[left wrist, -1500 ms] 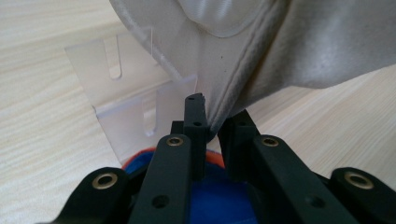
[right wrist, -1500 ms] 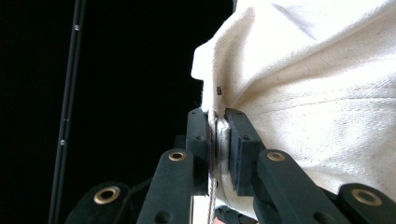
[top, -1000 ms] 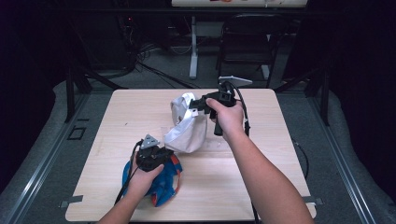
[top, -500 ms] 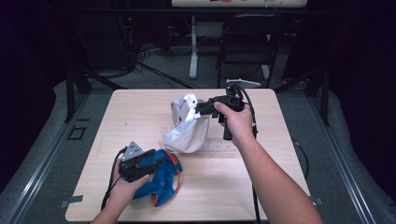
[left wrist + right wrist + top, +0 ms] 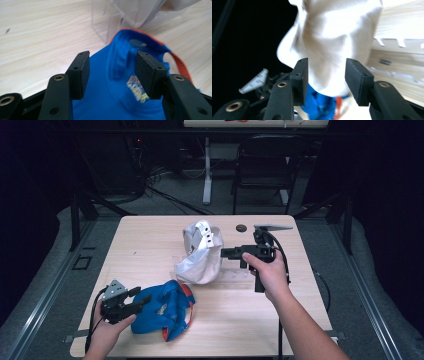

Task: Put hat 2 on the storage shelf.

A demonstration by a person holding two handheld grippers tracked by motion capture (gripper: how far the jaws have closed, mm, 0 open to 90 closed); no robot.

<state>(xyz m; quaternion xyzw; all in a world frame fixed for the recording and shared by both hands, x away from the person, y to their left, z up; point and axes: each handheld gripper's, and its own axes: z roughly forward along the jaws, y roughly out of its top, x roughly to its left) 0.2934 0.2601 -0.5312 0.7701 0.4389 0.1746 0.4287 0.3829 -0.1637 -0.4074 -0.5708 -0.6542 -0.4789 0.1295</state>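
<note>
A white cap [image 5: 200, 252] rests on a clear plastic stand [image 5: 232, 272] at mid-table. My right gripper [image 5: 225, 253] points at it from the right, a short gap away; its jaws have just been opening and nothing is between them. In the right gripper view the gripper [image 5: 325, 61] is open, with the blurred white cap [image 5: 332, 37] ahead. A blue cap with an orange edge [image 5: 162, 312] lies near the front left. My left gripper [image 5: 136, 301] is at its left side. Its jaws have just been opening, and in the left gripper view it [image 5: 113, 55] is open over the blue cap [image 5: 112, 100], pads not pressing.
The wooden table [image 5: 150, 235] holds a small dark round object [image 5: 241, 227] behind the right gripper. A folding chair [image 5: 265, 170] and a white post [image 5: 206, 175] stand beyond the far edge. Cables trail from both grippers over the front edge.
Both grippers went from shut to open. The left one slid left along the blue cap to its edge. The right one let go of the white cap and drew back to the right.
</note>
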